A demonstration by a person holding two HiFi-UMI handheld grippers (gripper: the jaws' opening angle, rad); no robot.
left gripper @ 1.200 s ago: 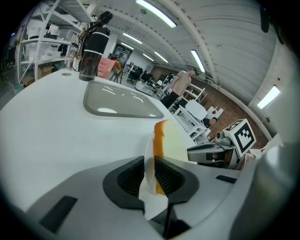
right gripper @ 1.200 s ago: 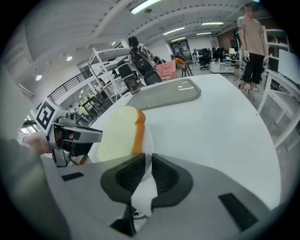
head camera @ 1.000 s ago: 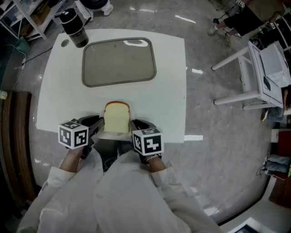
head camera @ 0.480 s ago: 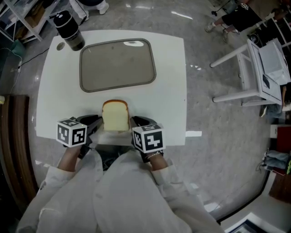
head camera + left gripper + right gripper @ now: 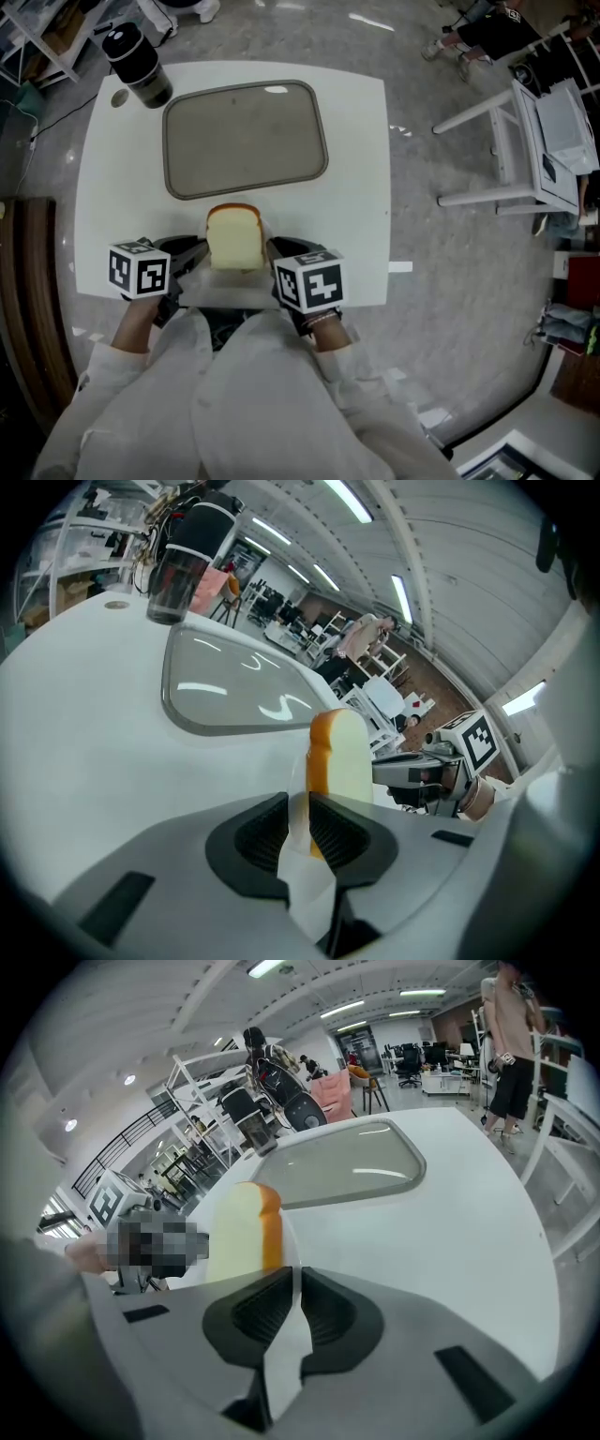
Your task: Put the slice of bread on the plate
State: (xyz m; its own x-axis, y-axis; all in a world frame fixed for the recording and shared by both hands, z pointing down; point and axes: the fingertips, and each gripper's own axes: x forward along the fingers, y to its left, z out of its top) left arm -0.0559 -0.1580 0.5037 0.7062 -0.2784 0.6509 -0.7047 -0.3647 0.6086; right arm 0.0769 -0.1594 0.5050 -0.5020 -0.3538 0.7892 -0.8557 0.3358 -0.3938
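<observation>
A slice of bread (image 5: 234, 237) with a brown crust lies on a thin white sheet (image 5: 228, 289), held up over the near part of the white table (image 5: 361, 187). My left gripper (image 5: 187, 260) and right gripper (image 5: 279, 257) are each shut on one side of that sheet. In the left gripper view the sheet (image 5: 305, 874) runs between the jaws of the left gripper (image 5: 298, 832), with the bread (image 5: 337, 761) just beyond. The right gripper view shows the same: right gripper (image 5: 295, 1309), bread (image 5: 242, 1232). The plate (image 5: 246, 139), a grey rounded rectangle, lies empty just beyond the bread.
A black-lidded tumbler (image 5: 139, 66) stands at the table's far left corner, beside the plate. White furniture (image 5: 530, 141) stands on the floor to the right. A dark wooden edge (image 5: 28, 309) runs along the left.
Both grippers have carried the sheet and bread forward over the table, and the gap between the bread and the plate's near rim has shrunk. Both grips are unchanged.
</observation>
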